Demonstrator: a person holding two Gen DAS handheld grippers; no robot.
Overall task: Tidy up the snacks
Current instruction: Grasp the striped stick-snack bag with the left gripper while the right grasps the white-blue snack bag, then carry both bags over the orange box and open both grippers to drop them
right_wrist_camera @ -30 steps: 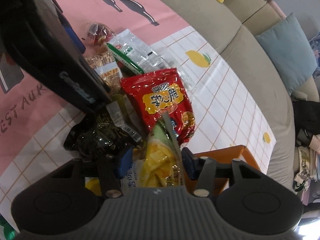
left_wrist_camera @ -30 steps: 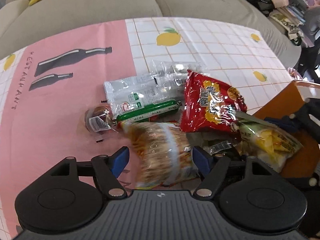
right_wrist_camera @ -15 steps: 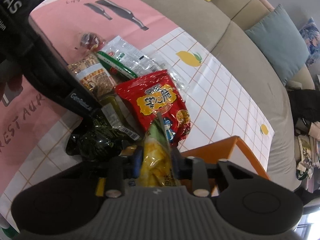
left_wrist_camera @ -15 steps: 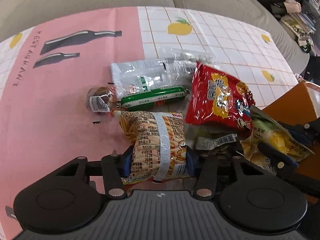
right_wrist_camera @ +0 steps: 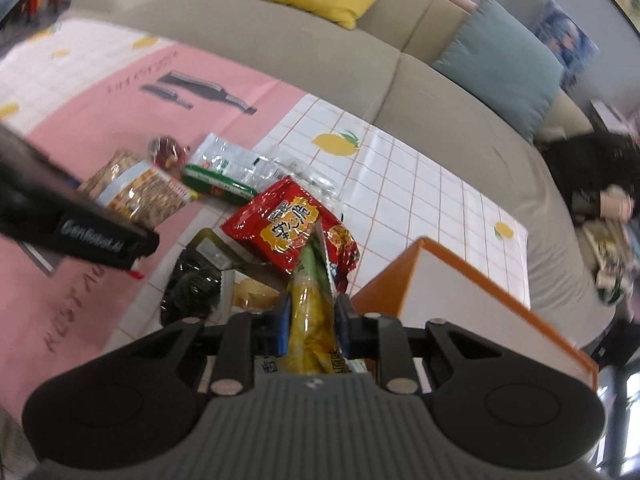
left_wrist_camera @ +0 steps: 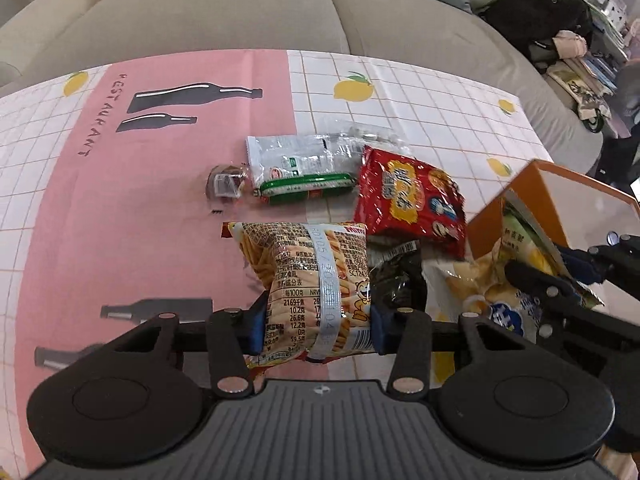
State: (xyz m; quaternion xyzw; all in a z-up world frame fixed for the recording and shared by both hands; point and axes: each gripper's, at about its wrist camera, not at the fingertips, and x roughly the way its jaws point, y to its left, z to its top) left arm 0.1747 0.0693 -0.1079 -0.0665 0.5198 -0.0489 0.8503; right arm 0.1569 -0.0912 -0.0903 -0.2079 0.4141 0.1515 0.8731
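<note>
Clamped across the lower half of a fries-print snack bag (left_wrist_camera: 316,280), the left gripper (left_wrist_camera: 318,328) has both blue pads pressed into the packet's sides, and the bag appears raised off the pink-and-white tablecloth (left_wrist_camera: 120,220). Left of it the cloth is bare, so that side offers the freest room to swing. Beyond the bag lie a small round wrapped sweet (left_wrist_camera: 223,182), a green sausage stick (left_wrist_camera: 306,188) on a clear packet (left_wrist_camera: 296,154), then a red crisp bag (left_wrist_camera: 408,196) resting over a dark crumpled packet (left_wrist_camera: 394,276).

Further right, the right gripper (right_wrist_camera: 312,322) pinches a yellow chip bag (right_wrist_camera: 310,320) narrowly between its pads, just beside the orange box (right_wrist_camera: 460,292) at the table's right edge.

The likely risk is slip: both packets are puffy and glossy, so trapped air could shift and let a bag slide out of the pads if it is tilted or swung fast. A second risk is collision, since the two tools sit close together over the pile; carrying both toward the box at once could knock the red bag or tangle the grippers. The box's near wall is upright, so a low approach could catch the chip bag on its rim. Open cloth behind the pile and a sofa (left_wrist_camera: 240,12) past the far edge leave clearance there.
</note>
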